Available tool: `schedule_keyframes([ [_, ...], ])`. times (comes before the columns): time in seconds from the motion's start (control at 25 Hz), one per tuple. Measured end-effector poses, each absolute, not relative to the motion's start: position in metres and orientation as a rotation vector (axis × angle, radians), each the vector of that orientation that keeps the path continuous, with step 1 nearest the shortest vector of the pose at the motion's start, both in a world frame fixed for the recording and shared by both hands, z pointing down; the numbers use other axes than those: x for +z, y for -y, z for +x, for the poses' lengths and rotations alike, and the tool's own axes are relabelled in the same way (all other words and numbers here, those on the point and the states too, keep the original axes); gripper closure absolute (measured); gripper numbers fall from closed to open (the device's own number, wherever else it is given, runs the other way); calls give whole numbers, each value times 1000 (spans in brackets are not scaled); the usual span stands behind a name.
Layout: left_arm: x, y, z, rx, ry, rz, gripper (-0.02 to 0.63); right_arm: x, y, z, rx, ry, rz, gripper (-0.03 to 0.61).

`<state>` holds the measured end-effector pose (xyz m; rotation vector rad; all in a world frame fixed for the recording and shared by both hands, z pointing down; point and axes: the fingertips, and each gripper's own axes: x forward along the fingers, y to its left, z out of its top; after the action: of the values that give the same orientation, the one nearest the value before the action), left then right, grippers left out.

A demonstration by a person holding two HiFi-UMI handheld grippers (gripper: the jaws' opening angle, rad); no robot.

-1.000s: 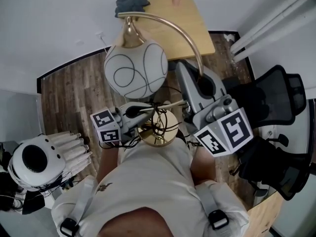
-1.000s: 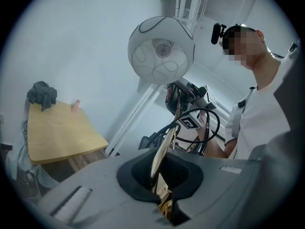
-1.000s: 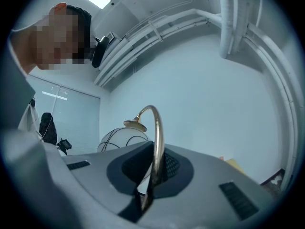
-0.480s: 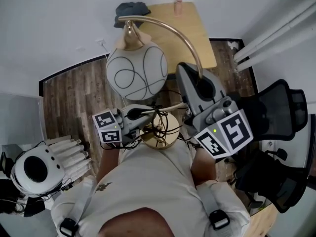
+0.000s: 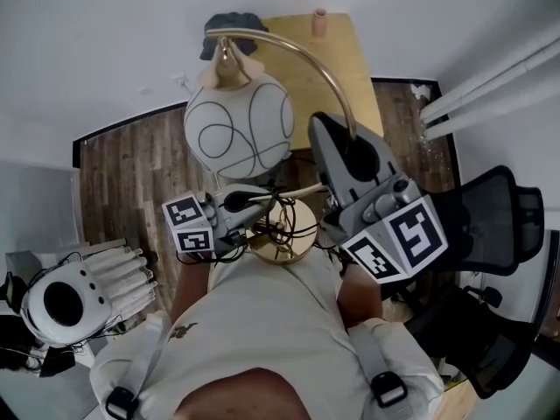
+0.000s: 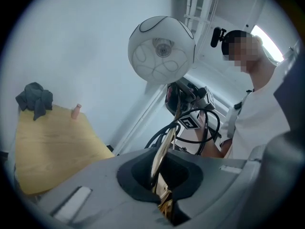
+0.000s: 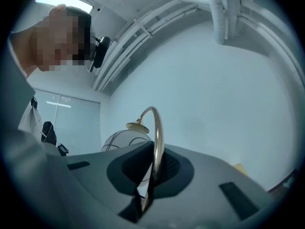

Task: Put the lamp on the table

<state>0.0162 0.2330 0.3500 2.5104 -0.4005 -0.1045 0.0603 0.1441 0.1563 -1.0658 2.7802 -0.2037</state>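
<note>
You hold the lamp (image 6: 162, 49) by its brass stem (image 5: 308, 52), left claw (image 6: 161, 194) clamped low, right claw (image 7: 145, 194) clamped on the arch (steadying the top-heavy globe (image 5: 238, 129)), surface (image 5: 302, 90) ahead.

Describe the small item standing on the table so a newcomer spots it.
Find the light wooden table against the white wall. At its far edge stands a small peach-coloured cylinder; unlike the crumpled dark grey cloth on the neighbouring corner, it is upright and pale.

Nothing readable is showing.
Only coded square markers (image 5: 188, 226) are sitting on the left hand-held gripper (image 5: 262, 198) and the right hand-held gripper (image 5: 337, 138).
</note>
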Motion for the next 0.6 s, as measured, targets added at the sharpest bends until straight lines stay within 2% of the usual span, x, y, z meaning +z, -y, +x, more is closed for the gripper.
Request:
schedule_keyframes([
  [0.6, 347, -170, 45, -90, 458, 2512, 615, 155, -81, 90, -222, -2783, -1036, 577],
])
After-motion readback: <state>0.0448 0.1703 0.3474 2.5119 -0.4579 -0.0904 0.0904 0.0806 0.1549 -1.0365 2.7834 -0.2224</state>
